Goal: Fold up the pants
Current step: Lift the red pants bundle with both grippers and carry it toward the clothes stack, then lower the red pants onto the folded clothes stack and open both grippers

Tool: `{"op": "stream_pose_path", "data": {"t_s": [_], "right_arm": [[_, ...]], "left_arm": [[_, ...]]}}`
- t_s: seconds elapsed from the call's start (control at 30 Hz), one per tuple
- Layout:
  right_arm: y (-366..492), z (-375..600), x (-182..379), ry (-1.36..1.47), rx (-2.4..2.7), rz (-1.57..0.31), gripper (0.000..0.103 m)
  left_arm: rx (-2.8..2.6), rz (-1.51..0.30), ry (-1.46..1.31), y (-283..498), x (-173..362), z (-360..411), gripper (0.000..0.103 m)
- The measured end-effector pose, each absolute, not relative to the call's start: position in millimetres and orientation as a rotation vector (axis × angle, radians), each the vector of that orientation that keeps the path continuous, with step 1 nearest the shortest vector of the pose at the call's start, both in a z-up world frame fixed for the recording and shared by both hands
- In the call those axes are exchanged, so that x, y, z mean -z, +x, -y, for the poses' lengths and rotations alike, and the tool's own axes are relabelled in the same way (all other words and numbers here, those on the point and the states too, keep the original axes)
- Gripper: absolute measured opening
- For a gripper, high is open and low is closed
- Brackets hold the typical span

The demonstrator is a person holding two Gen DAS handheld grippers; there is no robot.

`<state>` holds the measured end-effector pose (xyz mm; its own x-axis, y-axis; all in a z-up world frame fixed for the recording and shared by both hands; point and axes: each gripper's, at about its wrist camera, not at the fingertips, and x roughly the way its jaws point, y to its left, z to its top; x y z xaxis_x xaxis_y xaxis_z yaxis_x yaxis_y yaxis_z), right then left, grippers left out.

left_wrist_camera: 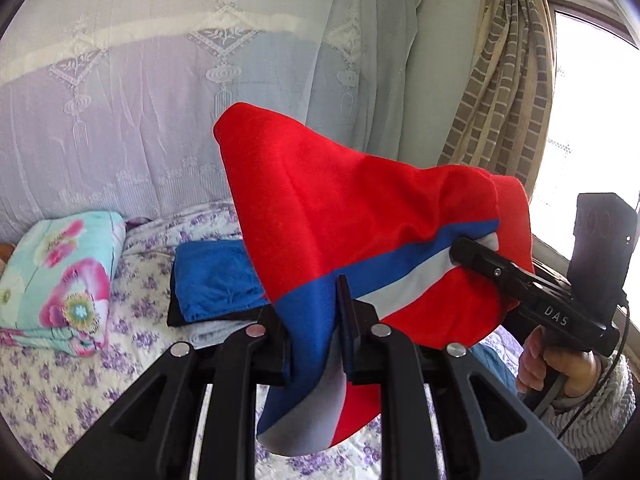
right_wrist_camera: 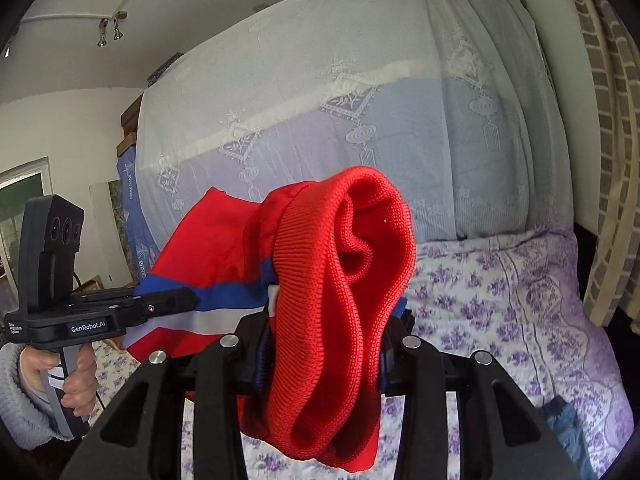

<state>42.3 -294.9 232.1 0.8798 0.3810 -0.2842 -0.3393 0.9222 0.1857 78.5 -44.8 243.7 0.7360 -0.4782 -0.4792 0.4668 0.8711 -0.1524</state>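
Left wrist view showed the bed (left_wrist_camera: 60, 392) low in frame, folded clothes (left_wrist_camera: 212, 280) at centre left. Above it hung the red pants (left_wrist_camera: 340, 208), soft, light and limp; best held at ribbed edges. The left claw (left_wrist_camera: 312, 340) and right claw (left_wrist_camera: 460, 250) each clenched the cloth.

Both wrist cams sit close behind their gripper, facing bed (left_wrist_camera: 132, 320) & netting; both share red pants (left_wrist_camera: 340, 208).
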Motion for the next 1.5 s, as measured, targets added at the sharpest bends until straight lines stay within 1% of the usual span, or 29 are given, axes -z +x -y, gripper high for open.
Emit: {"op": "stream_pose_path", "data": {"t_s": [0.17, 0.27, 0.4, 0.53, 0.77, 0.97, 1.0, 1.03, 1.07, 1.1, 1.13, 1.27, 1.37, 1.4, 1.43, 1.5], "right_arm": [[101.9, 293.4, -254.2, 0.121, -0.392, -0.285, 0.039], [140.4, 290.3, -254.4, 0.104, -0.401, -0.270, 0.039], [196.3, 282.8, -236.2, 0.092, -0.409, -0.264, 0.039], [255.9, 276.3, -197.8, 0.138, -0.431, -0.317, 0.039], [339.9, 260.8, -115.8, 0.197, -0.439, -0.446, 0.039], [393.1, 243.6, -50.4, 0.139, -0.412, -0.534, 0.039], [398.6, 242.0, -35.4, 0.126, -0.395, -0.560, 0.042], [406.7, 240.0, -18.3, 0.106, -0.362, -0.597, 0.050], [414.2, 239.8, -2.7, 0.097, -0.341, -0.631, 0.054], [419.3, 244.1, 12.0, 0.129, -0.350, -0.647, 0.056], [420.6, 248.1, 21.8, 0.162, -0.355, -0.645, 0.057], [423.6, 245.1, 31.4, 0.158, -0.356, -0.625, 0.059], [422.1, 242.8, 28.7, 0.134, -0.356, -0.625, 0.060], [420.4, 242.9, 25.6, 0.133, -0.363, -0.623, 0.062], [418.4, 245.3, 20.1, 0.130, -0.368, -0.617, 0.068], [409.4, 254.2, 5.1, 0.119, -0.350, -0.581, 0.072]], "left_arm": [[0.476, -0.530, -0.072, 134.0, -268.5, 44.7, 0.016], [0.423, -0.533, -0.087, 167.3, -267.2, 47.8, 0.016], [0.352, -0.558, -0.089, 214.9, -252.7, 48.1, 0.016], [0.296, -0.610, -0.097, 264.3, -223.7, 44.3, 0.016], [0.250, -0.728, -0.102, 346.1, -149.0, 37.6, 0.016], [0.240, -0.840, -0.144, 406.5, -77.3, 27.5, 0.016], [0.229, -0.864, -0.144, 415.6, -62.6, 25.8, 0.017], [0.209, -0.893, -0.144, 424.5, -44.0, 23.2, 0.018], [0.201, -0.910, -0.149, 430.3, -30.1, 20.4, 0.028], [0.203, -0.908, -0.156, 432.9, -17.6, 18.1, 0.033], [0.207, -0.896, -0.148, 432.6, -11.7, 18.5, 0.034], [0.194, -0.831, -0.041, 432.9, -7.9, 29.6, 0.035], [0.207, -0.841, -0.112, 434.8, -8.3, 19.7, 0.038], [0.214, -0.848, -0.143, 434.3, -9.9, 14.6, 0.038], [0.215, -0.855, -0.162, 434.5, -11.1, 10.9, 0.038], [0.211, -0.854, -0.175, 430.1, -21.0, 5.8, 0.034]]}}
